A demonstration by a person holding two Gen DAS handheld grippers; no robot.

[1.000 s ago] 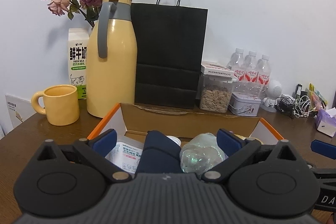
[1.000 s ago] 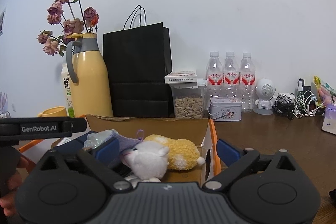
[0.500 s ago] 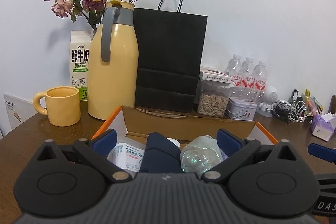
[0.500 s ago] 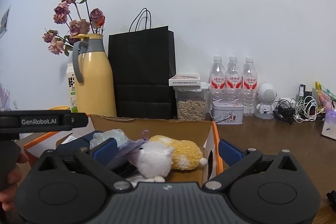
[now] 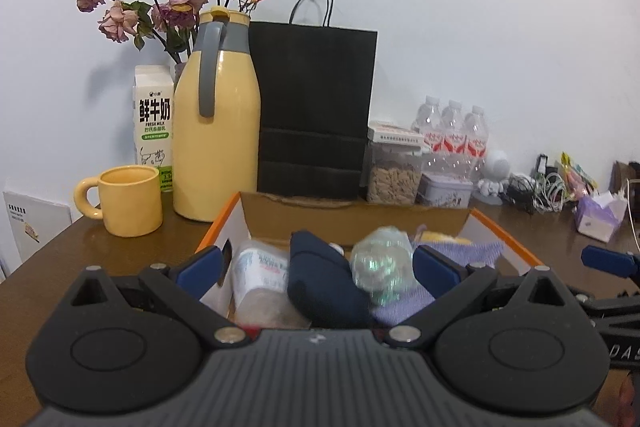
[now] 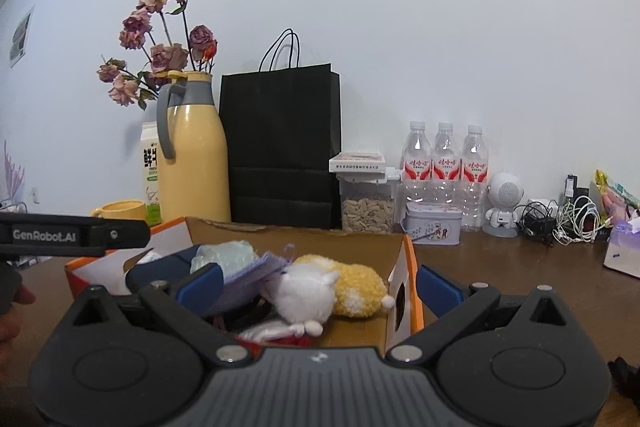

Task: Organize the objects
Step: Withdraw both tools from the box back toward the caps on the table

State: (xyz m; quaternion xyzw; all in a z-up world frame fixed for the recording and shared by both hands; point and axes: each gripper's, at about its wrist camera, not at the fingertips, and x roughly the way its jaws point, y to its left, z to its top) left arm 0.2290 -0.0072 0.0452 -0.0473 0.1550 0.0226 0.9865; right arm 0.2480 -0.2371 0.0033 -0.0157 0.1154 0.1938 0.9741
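Note:
An open cardboard box (image 5: 352, 217) with orange edges sits just ahead of both grippers. It holds a white packet (image 5: 258, 275), a navy item (image 5: 320, 279), a clear crumpled plastic ball (image 5: 380, 263) and a purple cloth (image 5: 476, 251). In the right wrist view the box (image 6: 300, 239) also shows a white plush (image 6: 308, 293) lying against a yellow plush (image 6: 356, 287). My left gripper (image 5: 318, 267) is open and empty over the box's near left part. My right gripper (image 6: 319, 286) is open and empty, its fingers straddling the box's right wall. The left gripper's body (image 6: 76, 235) shows at the left.
Behind the box stand a yellow mug (image 5: 128, 201), a milk carton (image 5: 154, 127), a yellow thermos jug (image 5: 218, 123), dried roses, a black paper bag (image 5: 316, 107), a seed jar (image 5: 394, 179), a tin, three water bottles (image 6: 444, 163), a white figure, cables and a tissue pack (image 5: 600, 215).
Both grippers have drawn back and up a little from the box, so more of its contents show. Both stay open and empty.

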